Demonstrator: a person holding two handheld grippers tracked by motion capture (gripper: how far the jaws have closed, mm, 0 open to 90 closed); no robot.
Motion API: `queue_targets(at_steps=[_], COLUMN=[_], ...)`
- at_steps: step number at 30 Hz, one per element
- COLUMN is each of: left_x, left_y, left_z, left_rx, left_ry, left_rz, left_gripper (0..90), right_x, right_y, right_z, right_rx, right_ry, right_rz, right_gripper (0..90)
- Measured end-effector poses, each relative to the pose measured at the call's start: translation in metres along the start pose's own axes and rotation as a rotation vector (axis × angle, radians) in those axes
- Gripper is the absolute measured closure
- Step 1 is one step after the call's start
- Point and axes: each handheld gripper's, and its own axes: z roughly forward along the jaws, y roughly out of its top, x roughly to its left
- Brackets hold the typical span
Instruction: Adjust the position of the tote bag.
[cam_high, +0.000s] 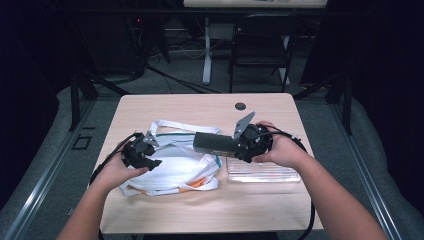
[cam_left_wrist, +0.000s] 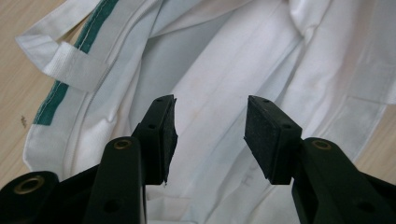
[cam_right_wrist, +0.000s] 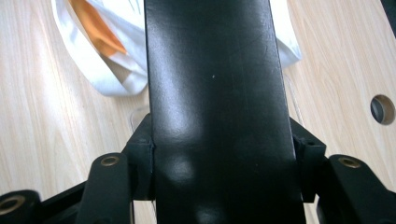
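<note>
One black box (cam_right_wrist: 215, 107), long and glossy, pinched in the right gripper (cam_high: 239, 145). One white cloth bag (cam_high: 175, 167), green and orange trim, crumpled; left gripper (cam_left_wrist: 210, 135) spread above it.

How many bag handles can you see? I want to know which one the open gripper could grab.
2 that I can tell. One handle strap loops over the white bag's far edge; another strap lies folded by the green trim. Others may be hidden in the folds.

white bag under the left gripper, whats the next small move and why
Probably lower the left gripper and close on the white bag: its jaws are apart over the cloth, gripping nothing, while the right gripper holds a black box beside it, seemingly waiting to go in.
</note>
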Motion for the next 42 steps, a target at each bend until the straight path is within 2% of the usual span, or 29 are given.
queue_targets(at_steps=[1,4,8,11,16,22,25,28,32,38,42], left_x=[-0.001,-0.002,-0.005,-0.006,-0.009,-0.01,-0.011,-0.012,-0.013,-0.008,-0.006], left_y=[0.0,0.0,0.001,-0.001,-0.006,-0.014,-0.018,-0.02,-0.026,-0.041,-0.046], left_z=[0.0,-0.002,-0.003,-0.001,0.008,0.011,0.01,0.006,-0.001,-0.004,-0.005], left_rx=[0.004,-0.011,-0.014,-0.035,0.002,-0.009,-0.03,-0.031,-0.067,-0.075,-0.072], left_ry=[0.015,0.011,0.029,0.017,0.037,0.034,0.021,0.045,0.041,0.036,0.047], left_rz=[0.008,-0.005,-0.005,-0.018,-0.006,-0.021,-0.038,-0.034,-0.047,-0.082,-0.094], left_gripper=[52.8,53.1,53.1,53.9,54.0,54.0,53.8,53.7,53.1,52.9,52.7], right_x=[-0.001,-0.003,-0.006,-0.008,-0.013,-0.019,-0.023,-0.028,-0.031,-0.035,-0.037], right_y=[-0.002,-0.007,-0.014,-0.019,-0.029,-0.042,-0.048,-0.057,-0.066,-0.078,-0.085], right_z=[0.0,-0.003,-0.009,-0.012,-0.015,-0.017,-0.017,-0.016,-0.018,-0.016,-0.012], right_rx=[-0.002,0.006,0.006,0.015,0.041,0.046,0.06,0.069,0.059,0.079,0.091], right_ry=[-0.003,-0.012,-0.02,-0.025,-0.031,-0.033,-0.033,-0.032,-0.033,-0.024,-0.032], right_rz=[0.001,0.006,0.009,0.011,0.006,0.025,0.029,0.037,0.053,0.067,0.073], right_gripper=[41.7,41.7,41.7,41.7,41.8,41.8,41.8,41.8,41.8,41.8,41.8])
